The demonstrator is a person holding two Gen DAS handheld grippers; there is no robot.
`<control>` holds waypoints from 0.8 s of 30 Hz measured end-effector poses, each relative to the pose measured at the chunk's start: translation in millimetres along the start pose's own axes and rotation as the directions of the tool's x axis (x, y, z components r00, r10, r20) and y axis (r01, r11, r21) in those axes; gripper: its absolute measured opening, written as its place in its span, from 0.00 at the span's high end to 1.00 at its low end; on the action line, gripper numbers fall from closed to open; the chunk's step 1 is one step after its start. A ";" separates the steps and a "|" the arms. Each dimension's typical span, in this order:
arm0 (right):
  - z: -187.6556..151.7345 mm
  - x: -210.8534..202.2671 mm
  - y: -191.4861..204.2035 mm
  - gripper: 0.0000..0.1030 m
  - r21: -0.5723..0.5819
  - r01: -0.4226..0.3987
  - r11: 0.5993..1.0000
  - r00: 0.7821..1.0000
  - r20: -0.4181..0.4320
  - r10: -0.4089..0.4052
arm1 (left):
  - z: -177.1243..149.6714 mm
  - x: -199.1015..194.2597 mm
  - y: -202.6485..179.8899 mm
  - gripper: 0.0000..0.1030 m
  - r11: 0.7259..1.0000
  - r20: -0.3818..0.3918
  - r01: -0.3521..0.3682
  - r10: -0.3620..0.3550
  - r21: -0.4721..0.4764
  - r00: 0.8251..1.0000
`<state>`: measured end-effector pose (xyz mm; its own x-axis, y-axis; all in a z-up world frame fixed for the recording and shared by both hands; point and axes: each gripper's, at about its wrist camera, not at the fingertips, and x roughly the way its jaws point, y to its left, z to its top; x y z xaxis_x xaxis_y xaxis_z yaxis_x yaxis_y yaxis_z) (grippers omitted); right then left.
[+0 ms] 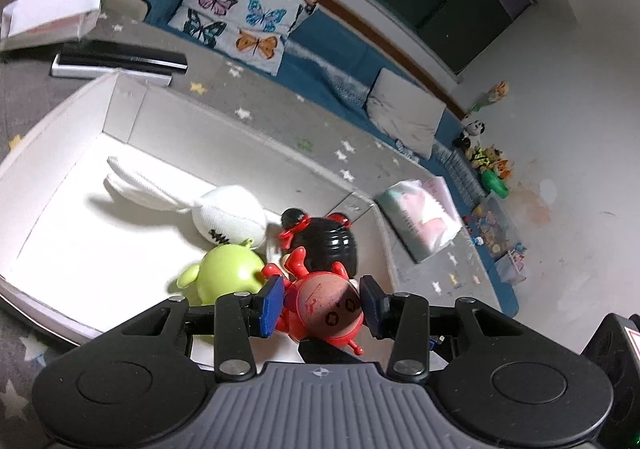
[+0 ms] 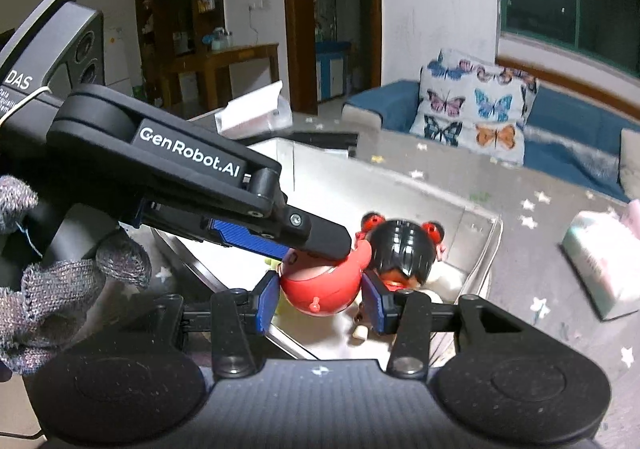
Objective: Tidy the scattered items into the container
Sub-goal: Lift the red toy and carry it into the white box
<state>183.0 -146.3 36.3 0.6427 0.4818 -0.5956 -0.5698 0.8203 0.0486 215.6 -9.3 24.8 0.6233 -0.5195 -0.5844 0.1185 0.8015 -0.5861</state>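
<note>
1. Grey star-patterned floor mat [image 1: 280, 113] carried a white open-topped box [image 1: 120, 105].
2. The left gripper [image 1: 322, 303] pressed its blue pads on both sides of a round red plastic toy [image 1: 324, 309], held over the box's near end.
3. The right gripper [image 2: 320, 299] clamped the same toy from another side; a grey-gloved hand [image 2: 60, 281] held the left gripper.
4. Inside the box, just behind the toy, lay a glossy black-haired doll with red bows [image 1: 324, 241], a lime-green plastic figure [image 1: 228, 273] and a white knitted plush [image 1: 232, 217].
</note>
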 end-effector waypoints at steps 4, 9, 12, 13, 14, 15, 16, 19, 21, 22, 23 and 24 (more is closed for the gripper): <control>-0.7 10.0 -8.0 0.56 0.011 -0.019 1.000 0.999 -0.032 0.020 | -0.7 3.9 3.7 0.59 1.000 -0.008 -0.008 0.008 0.005 1.000; -0.4 17.8 -9.2 0.56 0.018 -0.037 0.999 0.997 -0.061 0.038 | -2.2 8.1 9.2 0.59 1.000 -0.017 -0.010 0.010 0.003 1.000; 0.0 21.7 -11.8 0.56 0.019 -0.047 0.999 0.996 -0.075 0.049 | -2.1 9.0 10.0 0.59 1.000 -0.016 -0.014 0.014 0.014 1.000; 0.7 22.8 -12.3 0.56 0.016 -0.050 0.999 0.996 -0.080 0.051 | -2.1 9.4 10.1 0.59 1.000 -0.016 -0.016 0.016 0.016 1.000; 1.5 24.3 -12.7 0.56 0.014 -0.053 0.999 0.995 -0.086 0.054 | -2.1 10.1 9.9 0.59 1.000 -0.018 -0.020 0.020 0.017 1.000; 2.9 26.9 -13.2 0.56 0.012 -0.057 0.998 0.994 -0.097 0.057 | -2.1 10.5 9.8 0.59 1.000 -0.019 -0.024 0.024 0.020 1.000; 3.7 28.0 -13.0 0.55 0.009 -0.059 0.998 0.993 -0.105 0.060 | -1.8 10.6 9.8 0.59 0.999 -0.020 -0.026 0.027 0.023 0.999; 5.3 30.4 -11.9 0.55 -0.003 -0.062 0.998 0.991 -0.115 0.061 | -1.3 10.9 9.9 0.59 0.999 -0.020 -0.029 0.030 0.030 0.999; 5.5 30.8 -11.0 0.55 -0.009 -0.061 0.998 0.991 -0.119 0.059 | -1.1 11.1 9.6 0.59 0.999 -0.021 -0.030 0.030 0.031 0.999; 6.0 31.0 -11.1 0.55 -0.008 -0.063 0.998 0.991 -0.121 0.061 | -1.0 11.0 9.5 0.59 0.999 -0.022 -0.030 0.031 0.030 0.999; 6.3 30.5 -11.3 0.55 -0.007 -0.065 0.998 0.990 -0.123 0.063 | -1.0 11.0 9.6 0.59 0.999 -0.024 -0.030 0.031 0.030 0.999; 6.3 30.6 -11.4 0.55 -0.007 -0.065 0.998 0.990 -0.124 0.064 | -0.9 10.8 9.7 0.59 0.999 -0.026 -0.029 0.030 0.030 0.999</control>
<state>212.4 -139.0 22.6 0.5365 0.4915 -0.6860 -0.6140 0.7850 0.0822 222.9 -7.4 12.3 0.6065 -0.5027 -0.6160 0.1232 0.8248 -0.5518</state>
